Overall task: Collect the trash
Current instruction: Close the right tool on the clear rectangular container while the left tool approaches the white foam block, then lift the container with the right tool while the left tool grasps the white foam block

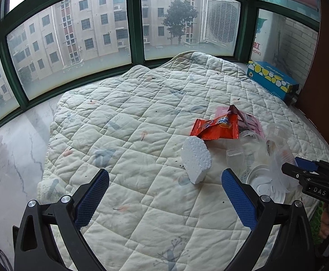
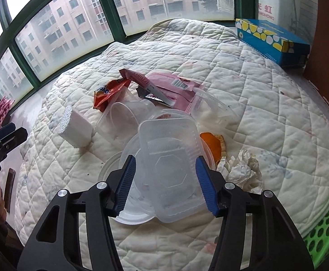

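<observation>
A pile of trash lies on a white quilt (image 2: 265, 103). In it are a clear rectangular plastic tub (image 2: 164, 135), a round white lid (image 2: 132, 216), clear cups (image 2: 119, 117), an orange wrapper (image 2: 108, 92), a pink wrapper (image 2: 171, 85), orange peel (image 2: 211, 144) and crumpled tissue (image 2: 243, 167). My right gripper (image 2: 165, 158) straddles the tub; the right pad meets its edge and a thin gap shows at the left pad. A white foam block (image 1: 196, 158) stands just ahead of my left gripper (image 1: 164, 172), which is open and holds nothing.
A blue tissue box (image 2: 270, 38) sits at the quilt's far right by a brown wall. A green perforated basket (image 2: 322, 232) shows at the near right corner. Green-framed windows (image 1: 135, 22) close the far side, with a marble sill (image 1: 13, 153) to the left.
</observation>
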A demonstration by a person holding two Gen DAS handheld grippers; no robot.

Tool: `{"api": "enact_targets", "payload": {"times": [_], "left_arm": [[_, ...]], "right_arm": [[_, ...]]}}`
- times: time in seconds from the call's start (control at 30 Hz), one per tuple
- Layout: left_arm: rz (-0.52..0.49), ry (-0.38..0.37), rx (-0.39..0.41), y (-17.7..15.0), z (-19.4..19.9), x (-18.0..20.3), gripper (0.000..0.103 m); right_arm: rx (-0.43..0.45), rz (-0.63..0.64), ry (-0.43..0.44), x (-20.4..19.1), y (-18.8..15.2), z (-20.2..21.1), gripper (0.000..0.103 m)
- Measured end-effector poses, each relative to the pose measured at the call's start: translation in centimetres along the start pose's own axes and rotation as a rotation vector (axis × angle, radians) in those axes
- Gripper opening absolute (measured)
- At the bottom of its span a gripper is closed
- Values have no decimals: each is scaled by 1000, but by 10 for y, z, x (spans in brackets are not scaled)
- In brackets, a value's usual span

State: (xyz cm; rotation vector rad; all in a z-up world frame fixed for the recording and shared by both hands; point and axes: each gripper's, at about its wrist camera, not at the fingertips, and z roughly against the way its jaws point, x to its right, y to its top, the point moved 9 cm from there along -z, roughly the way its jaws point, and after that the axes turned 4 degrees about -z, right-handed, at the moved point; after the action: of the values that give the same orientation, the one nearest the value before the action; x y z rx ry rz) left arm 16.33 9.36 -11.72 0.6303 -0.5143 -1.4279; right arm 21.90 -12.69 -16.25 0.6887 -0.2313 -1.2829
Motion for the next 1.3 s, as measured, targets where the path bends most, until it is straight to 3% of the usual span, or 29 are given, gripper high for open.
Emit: {"api": "enact_targets", "payload": {"times": [0.3,0.43,0.83,1.1,1.3], "left_arm": [[4,-33,-33,-4,-15,4,97],[4,-38,-37,-5,-18,6,97],[-10,-91,-38,-3,-24,18,95],[-11,-187,-81,5,-56,40,71],[-11,-183,-132,2,-85,44,49]], "right_arm": [[36,-8,28,3,8,10,56],[36,35,10,2,8,9,65],[12,36,30,0,2,0,61],[65,-21,37,1,6,25,61],[101,-46,38,3,5,46,61]]}}
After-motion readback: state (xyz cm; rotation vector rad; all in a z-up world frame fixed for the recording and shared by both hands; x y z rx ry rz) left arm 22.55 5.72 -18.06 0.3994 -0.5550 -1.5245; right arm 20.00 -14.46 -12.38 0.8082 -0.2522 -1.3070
